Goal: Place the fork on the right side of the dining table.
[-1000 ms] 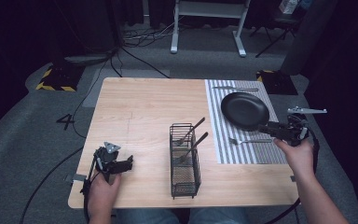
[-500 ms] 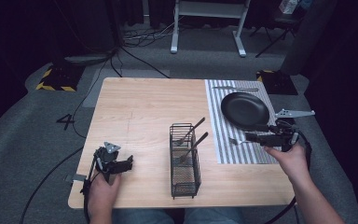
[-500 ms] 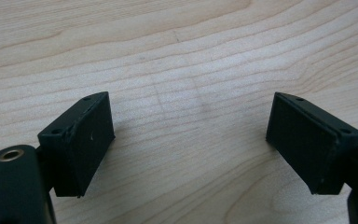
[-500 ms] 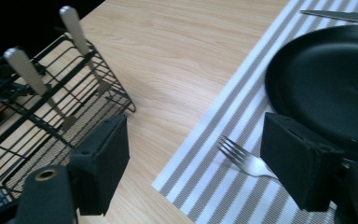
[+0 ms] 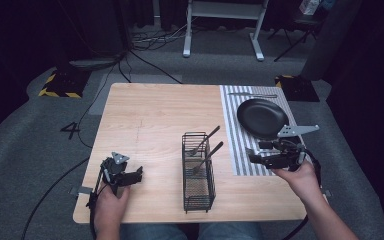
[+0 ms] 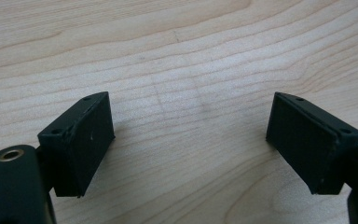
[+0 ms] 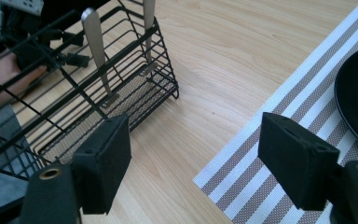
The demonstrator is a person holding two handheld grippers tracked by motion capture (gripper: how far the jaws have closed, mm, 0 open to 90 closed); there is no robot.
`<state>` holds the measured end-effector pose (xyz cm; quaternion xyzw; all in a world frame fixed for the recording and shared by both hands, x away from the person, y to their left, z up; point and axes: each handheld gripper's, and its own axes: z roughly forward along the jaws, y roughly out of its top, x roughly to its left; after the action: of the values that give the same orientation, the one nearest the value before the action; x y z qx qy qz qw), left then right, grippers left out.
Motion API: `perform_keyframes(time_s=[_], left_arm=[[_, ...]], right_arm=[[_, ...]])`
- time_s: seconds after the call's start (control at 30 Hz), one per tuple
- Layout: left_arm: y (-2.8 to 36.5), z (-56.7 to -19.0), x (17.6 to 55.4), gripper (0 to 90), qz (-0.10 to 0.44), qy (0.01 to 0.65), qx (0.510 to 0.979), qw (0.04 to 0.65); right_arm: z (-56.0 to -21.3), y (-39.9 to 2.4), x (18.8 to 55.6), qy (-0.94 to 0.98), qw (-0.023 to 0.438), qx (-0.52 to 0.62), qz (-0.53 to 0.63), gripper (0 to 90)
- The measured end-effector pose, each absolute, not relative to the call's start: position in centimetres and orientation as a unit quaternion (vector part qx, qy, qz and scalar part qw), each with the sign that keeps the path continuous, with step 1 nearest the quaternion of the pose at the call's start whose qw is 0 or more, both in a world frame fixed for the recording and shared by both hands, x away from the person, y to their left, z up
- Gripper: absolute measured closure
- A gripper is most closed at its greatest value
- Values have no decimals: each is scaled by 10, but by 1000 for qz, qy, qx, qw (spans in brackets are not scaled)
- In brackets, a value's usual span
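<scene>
Near the bench's [image 5: 150, 115] front-left edge, the left tongs [image 5: 125, 176] gape empty over bare wood. The right tongs [image 5: 252, 156], open, hover at the striped mat's [image 5: 230, 125] near edge; the wire basket [image 5: 198, 192] holds two utensils [image 5: 203, 141].

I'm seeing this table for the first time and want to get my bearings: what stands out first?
A black wire basket stands near the table's front middle, with two utensils leaning out of its far end. To its right, a black plate sits on a striped placemat, with another utensil lying beyond it. The left tool at the front left corner and the right tool over the mat's near edge are both open and empty.
</scene>
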<state>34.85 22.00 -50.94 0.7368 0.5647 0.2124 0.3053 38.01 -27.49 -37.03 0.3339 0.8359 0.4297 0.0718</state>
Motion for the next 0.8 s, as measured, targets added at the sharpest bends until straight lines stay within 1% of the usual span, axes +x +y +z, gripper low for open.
perform_keyframes(time_s=[0.07,0.23,0.33,0.53,0.6,0.67,0.8], left_arm=[[220,-509,349,150,212,565,737,305],[220,-509,349,150,212,565,737,305],[220,-509,349,150,212,565,737,305],[220,-509,349,150,212,565,737,305],[220,-509,349,150,212,565,737,305],[220,-509,349,150,212,565,737,305],[220,-509,348,150,212,565,737,305]], right_arm=[[-372,-273,378,842,76,322,425,268],[-383,-265,369,848,69,309,425,266],[-396,-260,366,842,58,318,432,157],[-416,-259,367,839,40,322,437,144],[-429,-256,365,839,39,317,440,122],[-433,-255,365,840,37,316,440,107],[-450,-248,361,852,47,309,419,28]])
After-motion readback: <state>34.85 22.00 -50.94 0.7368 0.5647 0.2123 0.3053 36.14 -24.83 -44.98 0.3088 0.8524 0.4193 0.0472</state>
